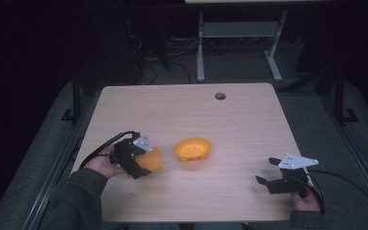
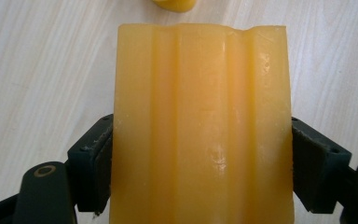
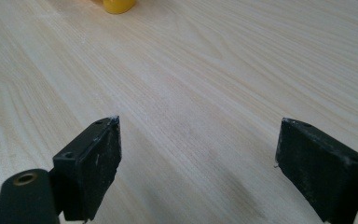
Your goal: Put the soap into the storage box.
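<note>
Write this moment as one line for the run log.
left gripper: shut on orange block | right gripper: open, above bare table | orange bowl: on table, untouched

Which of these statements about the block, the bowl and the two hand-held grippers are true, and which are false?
1. The left hand-held gripper grips the orange block. True.
2. The right hand-held gripper holds the bowl. False: its jaws are open and hold nothing.
3. The bowl sits on the table, right of the block. True.
4. The block lies inside the bowl. False: it is apart from the bowl, between the left jaws.
</note>
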Motion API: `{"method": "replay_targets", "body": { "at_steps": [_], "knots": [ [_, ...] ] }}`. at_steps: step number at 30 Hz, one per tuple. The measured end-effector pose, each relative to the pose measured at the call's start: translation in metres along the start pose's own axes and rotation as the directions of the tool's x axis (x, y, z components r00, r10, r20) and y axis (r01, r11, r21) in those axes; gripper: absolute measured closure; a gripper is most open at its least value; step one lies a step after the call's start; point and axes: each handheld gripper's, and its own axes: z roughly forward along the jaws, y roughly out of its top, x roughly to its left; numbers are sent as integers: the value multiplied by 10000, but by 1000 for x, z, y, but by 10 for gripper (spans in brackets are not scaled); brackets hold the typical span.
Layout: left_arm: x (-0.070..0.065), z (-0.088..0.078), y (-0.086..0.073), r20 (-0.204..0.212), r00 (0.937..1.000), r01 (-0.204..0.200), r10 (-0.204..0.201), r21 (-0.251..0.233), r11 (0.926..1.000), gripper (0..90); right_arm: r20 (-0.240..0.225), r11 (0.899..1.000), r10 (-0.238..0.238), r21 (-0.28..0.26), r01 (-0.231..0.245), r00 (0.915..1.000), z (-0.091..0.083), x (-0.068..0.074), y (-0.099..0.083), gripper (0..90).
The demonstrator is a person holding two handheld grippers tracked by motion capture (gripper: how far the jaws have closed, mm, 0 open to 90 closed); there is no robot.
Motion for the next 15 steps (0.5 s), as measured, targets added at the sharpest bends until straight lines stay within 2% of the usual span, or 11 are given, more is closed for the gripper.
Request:
{"method": "replay_targets", "body": {
  "at_steps": [5,6,9,12,15],
  "knots": [
    [2,-3,7,-8,9998,-192,192,1,9998,207,-3,10000,11,7,-11,10000,0,0,0,137],
    [2,-4,8,-112,9996,-267,267,-6,9996,207,-11,10000,6,9,-6,10000,0,0,0,137],
    [4,-5,12,-21,9999,-140,140,-69,9999,207,-26,10000,49,-21,-49,10000,0,0,0,137],
    [4,-7,17,-73,9994,-334,335,35,9994,207,-6,10000,38,-19,-38,10000,0,0,0,137],
    [6,-9,21,-155,9990,-421,420,-62,9991,207,2,10000,-7,-20,7,10000,0,0,0,137]
  ]
}}
